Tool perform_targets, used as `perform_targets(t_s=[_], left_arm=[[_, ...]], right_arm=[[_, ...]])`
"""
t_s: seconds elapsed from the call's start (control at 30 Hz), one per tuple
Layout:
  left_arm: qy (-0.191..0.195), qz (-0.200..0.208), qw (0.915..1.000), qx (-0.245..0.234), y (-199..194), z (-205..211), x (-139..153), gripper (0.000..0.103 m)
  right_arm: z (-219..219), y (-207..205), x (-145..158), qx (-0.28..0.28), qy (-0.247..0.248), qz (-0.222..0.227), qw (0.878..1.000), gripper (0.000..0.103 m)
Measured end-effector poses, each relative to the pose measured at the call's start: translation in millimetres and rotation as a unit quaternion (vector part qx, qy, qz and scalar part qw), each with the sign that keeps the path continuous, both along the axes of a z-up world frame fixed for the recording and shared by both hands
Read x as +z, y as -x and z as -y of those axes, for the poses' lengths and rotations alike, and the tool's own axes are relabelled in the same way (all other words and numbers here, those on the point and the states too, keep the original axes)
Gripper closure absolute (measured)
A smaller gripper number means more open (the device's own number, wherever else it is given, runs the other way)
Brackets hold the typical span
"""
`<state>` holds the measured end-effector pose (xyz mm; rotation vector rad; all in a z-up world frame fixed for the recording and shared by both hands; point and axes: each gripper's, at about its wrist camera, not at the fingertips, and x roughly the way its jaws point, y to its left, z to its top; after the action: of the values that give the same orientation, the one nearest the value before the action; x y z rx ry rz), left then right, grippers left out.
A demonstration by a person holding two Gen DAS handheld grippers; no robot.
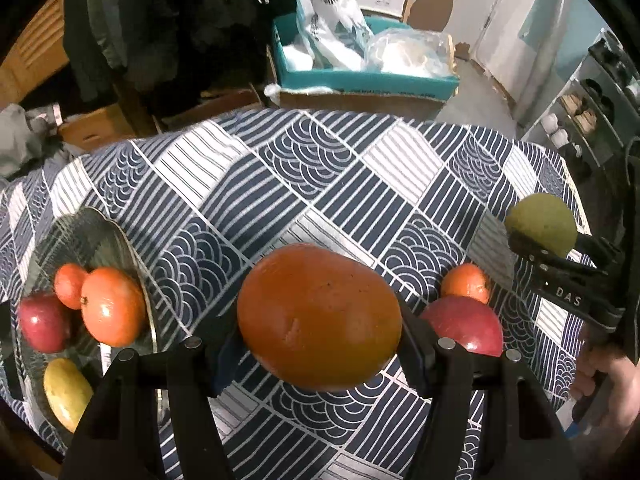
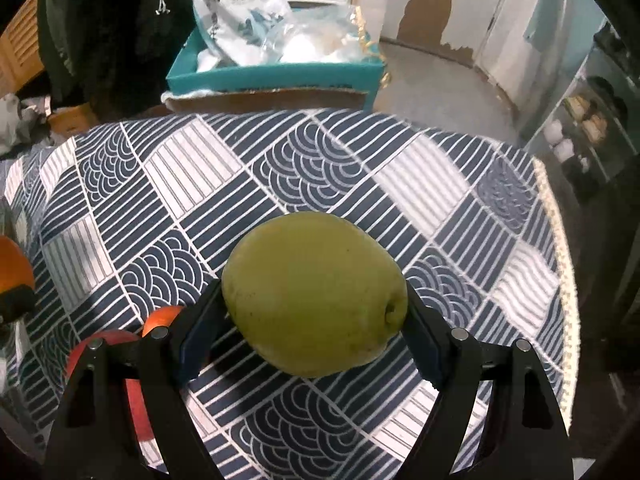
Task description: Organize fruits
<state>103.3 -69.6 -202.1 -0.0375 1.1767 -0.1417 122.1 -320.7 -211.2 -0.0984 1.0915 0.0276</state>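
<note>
From the left wrist, the left tool (image 1: 320, 344) clamps a large orange mango (image 1: 319, 316) between its pads, lifted above the desk (image 1: 280, 184) with its blue patterned cloth. Near the desk's left edge a glass plate (image 1: 100, 224) holds a red apple (image 1: 42, 322), two oranges (image 1: 112, 306) and a yellow mango (image 1: 66, 392). Just right of the held fruit, another red apple (image 1: 466, 326) touches a small orange (image 1: 466, 282).

From the right wrist, the right tool (image 2: 314, 336) stands wide, gripping a green pear (image 2: 314, 294) above the cloth, toward the desk's right edge.
</note>
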Motion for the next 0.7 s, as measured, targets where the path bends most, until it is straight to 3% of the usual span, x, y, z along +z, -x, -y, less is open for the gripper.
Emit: perform_targets(t_s=[0.23,0.7], left_arm=[[-0.006,0.027,0.9996,-0.001,6,-5,22,0.035],[0.001,0.083,0.9965,-0.002,25,-13,72,0.035]], right_arm=[[-7,11,27,0.006,0.021,0.032,0.999,0.021],[-18,36,98,0.026,-0.009,0.104,0.994,0.020]])
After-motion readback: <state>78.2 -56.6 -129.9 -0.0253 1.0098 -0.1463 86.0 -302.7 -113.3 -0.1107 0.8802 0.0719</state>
